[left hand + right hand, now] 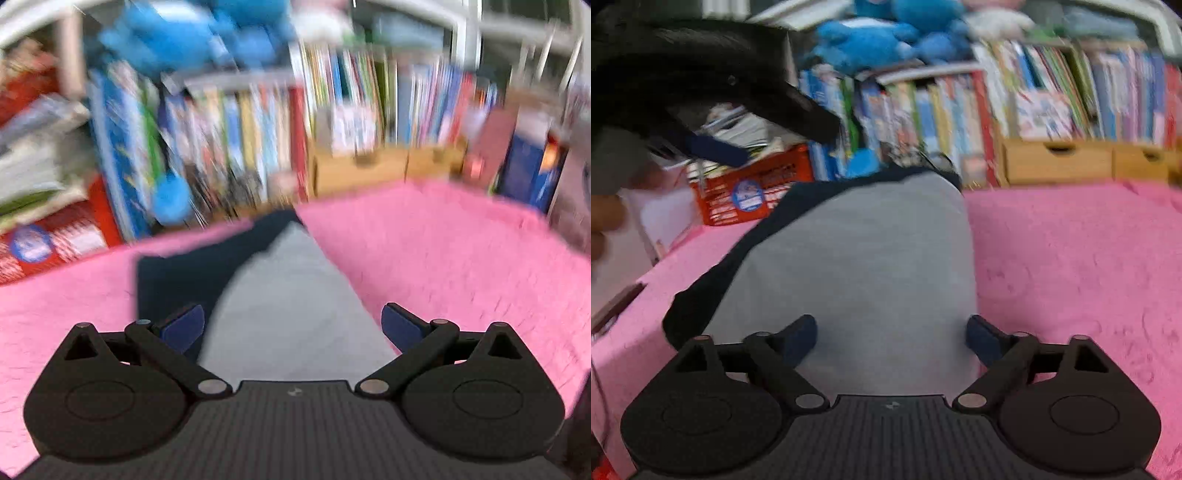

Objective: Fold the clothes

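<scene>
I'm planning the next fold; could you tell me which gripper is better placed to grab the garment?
Right, probably. The right gripper hangs open over the grey garment; the left gripper appears raised away beside it.

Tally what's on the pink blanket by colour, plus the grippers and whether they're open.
Grey garment: 1
Dark navy garment, lying under the grey one: 1
Grippers, both open: 2, left gripper and right gripper
Total: 4

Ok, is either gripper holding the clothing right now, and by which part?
Neither. The left gripper and right gripper are both open, fingers spread over the grey and navy garment on the pink blanket, not pinching any fabric.
</scene>
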Demonstrator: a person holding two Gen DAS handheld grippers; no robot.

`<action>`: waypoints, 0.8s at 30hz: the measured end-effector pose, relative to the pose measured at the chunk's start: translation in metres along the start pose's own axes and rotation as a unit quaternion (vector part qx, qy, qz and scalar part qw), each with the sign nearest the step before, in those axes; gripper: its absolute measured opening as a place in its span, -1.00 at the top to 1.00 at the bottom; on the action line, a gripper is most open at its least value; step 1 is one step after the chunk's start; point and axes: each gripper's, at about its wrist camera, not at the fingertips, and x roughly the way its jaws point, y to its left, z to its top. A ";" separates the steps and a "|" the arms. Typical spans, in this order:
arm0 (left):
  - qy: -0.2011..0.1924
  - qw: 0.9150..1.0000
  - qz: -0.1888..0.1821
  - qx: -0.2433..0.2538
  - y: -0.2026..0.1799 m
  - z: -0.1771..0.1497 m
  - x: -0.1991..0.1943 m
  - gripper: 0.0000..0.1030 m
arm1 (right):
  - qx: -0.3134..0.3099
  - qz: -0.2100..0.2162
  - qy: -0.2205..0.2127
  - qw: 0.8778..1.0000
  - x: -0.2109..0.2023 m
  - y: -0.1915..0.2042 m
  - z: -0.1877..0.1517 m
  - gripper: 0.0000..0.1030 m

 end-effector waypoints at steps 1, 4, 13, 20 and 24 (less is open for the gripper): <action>0.020 1.000 0.004 0.000 -0.002 0.002 0.018 -0.93 | 0.023 0.009 0.005 1.000 0.001 -0.006 0.001 -0.76; 0.063 0.998 0.022 -0.003 0.000 0.008 0.063 -0.92 | 0.061 0.029 0.005 0.998 0.000 -0.019 0.002 -0.77; 0.064 0.997 0.049 -0.015 0.022 0.051 0.135 -1.00 | 0.018 0.028 0.027 0.999 0.003 -0.007 0.007 -0.98; 0.072 0.994 0.050 -0.073 0.042 0.068 0.177 -1.00 | 0.018 0.033 0.029 0.999 0.003 -0.006 0.006 -1.00; 0.072 0.992 0.060 -0.088 0.043 0.069 0.169 -1.00 | 0.016 0.031 0.029 0.999 0.005 -0.005 0.006 -1.00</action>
